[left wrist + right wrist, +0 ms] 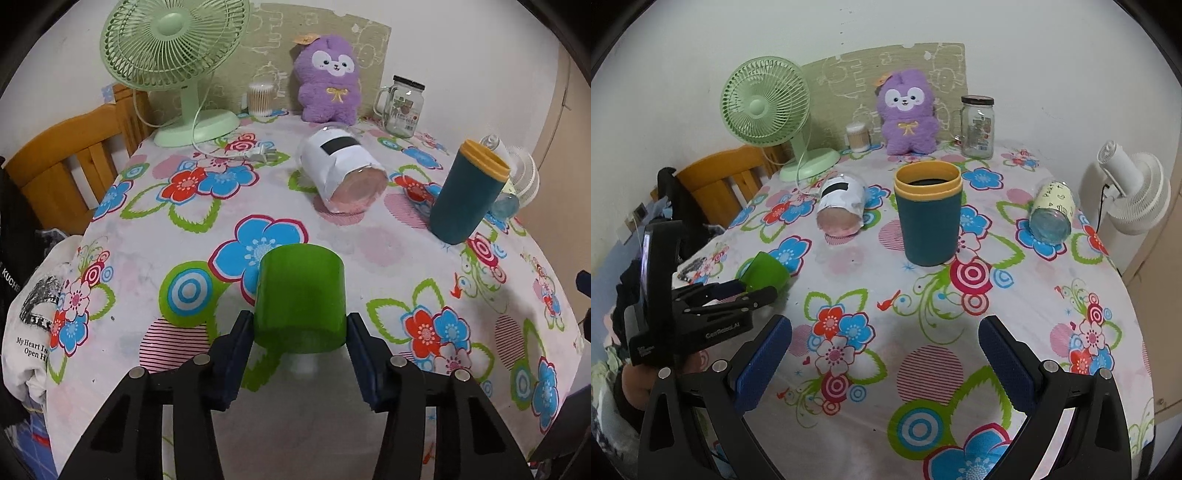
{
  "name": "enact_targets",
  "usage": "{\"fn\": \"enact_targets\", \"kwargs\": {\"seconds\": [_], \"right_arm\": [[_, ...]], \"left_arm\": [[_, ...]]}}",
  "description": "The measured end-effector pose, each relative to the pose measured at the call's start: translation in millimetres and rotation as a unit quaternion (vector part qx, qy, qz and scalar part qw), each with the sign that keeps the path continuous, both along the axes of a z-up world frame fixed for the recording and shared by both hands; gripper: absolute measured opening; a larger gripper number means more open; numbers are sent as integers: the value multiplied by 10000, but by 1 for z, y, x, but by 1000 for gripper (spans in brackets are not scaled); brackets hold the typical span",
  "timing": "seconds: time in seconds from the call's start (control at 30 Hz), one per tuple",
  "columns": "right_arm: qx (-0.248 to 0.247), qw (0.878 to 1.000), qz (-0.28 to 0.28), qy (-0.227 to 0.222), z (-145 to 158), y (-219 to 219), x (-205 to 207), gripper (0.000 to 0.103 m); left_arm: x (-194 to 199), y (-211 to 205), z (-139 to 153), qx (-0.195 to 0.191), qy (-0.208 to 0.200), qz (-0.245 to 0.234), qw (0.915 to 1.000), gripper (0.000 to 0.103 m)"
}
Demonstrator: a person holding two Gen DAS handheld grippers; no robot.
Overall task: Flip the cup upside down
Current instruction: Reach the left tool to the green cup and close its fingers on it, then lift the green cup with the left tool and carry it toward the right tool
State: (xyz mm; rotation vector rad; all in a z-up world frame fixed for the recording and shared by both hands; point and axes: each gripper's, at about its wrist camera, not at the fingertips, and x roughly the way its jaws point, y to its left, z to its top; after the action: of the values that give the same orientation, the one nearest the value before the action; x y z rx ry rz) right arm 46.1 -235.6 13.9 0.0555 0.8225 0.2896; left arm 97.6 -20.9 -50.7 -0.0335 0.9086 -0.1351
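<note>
At the bottom centre of the left wrist view, the left gripper (300, 332) clamps a green cup (301, 299) between its blue pads (236, 354), one on each side of the cup wall. The cup is lifted above the floral tablecloth (369, 424) and tilted, its flat base turned up and away from the camera. In the right wrist view the same cup (764, 273) sits at middle left, held out over the table's edge.

The right gripper (884, 350) fills the bottom of its own view, its jaws spread wide with nothing between them, above the tablecloth.

Beyond it, at frame centre, a teal tumbler (929, 221) with a yellow rim stands upright. Left of it a paper-wrapped glass (842, 210) lies on its side; to the right a second glass (1051, 214), with a pale yellow wrap, also lies down.

Along the far edge, from upper left to right, stand a green fan (764, 107), a tub of cotton swabs (857, 136), a purple plush toy (908, 110) and a lidded glass jar (977, 127). A white fan (1134, 188) stands at the right edge.
</note>
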Motion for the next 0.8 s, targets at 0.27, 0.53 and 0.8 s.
{"fn": "enact_targets", "kwargs": {"seconds": [0.27,0.53,0.8], "right_arm": [[-26,9999,102,-48,-1,2,-5,102],[-142,9998,-140,92,-13,-26,-14,102],[-173,9986,-452,211,-24,-60,-27,102]], "left_arm": [[-21,-8,22,-97,-209,125,9997,52],[-55,-48,28,-370,-234,177,9989,52],[-62,-81,12,-746,49,318,9967,52]]}}
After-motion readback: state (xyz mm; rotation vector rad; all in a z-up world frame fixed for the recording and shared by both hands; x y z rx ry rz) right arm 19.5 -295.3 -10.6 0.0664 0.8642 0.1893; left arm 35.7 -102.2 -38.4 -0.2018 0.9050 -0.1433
